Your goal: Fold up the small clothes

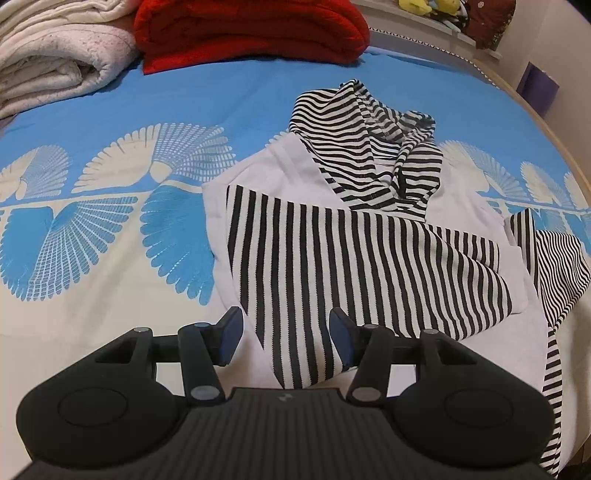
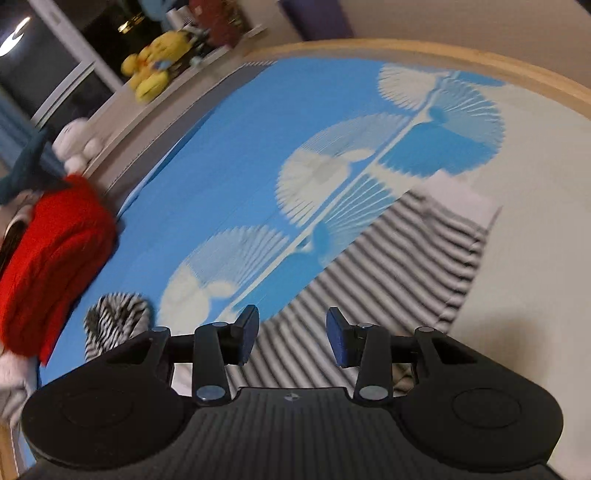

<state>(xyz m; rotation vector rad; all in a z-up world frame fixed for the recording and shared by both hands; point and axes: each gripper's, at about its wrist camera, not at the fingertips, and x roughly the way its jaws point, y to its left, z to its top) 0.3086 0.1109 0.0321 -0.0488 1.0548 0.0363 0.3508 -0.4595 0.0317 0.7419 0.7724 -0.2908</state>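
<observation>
Striped garment [image 1: 354, 229] lying mid-bed, sleeve folded across body for compactness. Left hand-held gripper [image 1: 286, 338] spread above hem, empty. Right hand-held gripper [image 2: 291, 338] spread, empty, near bed's edge.

- Left of the left gripper [image 1: 286, 339] jaws, the bed [image 1: 110, 314] lies flat and bare.
- Ahead of those jaws, the striped garment [image 1: 369, 258] bunches into a low hump.
- Far ahead (at the bed's far edge) a red blanket [image 1: 251, 33] and white quilt [image 1: 55, 62] block passage.
</observation>
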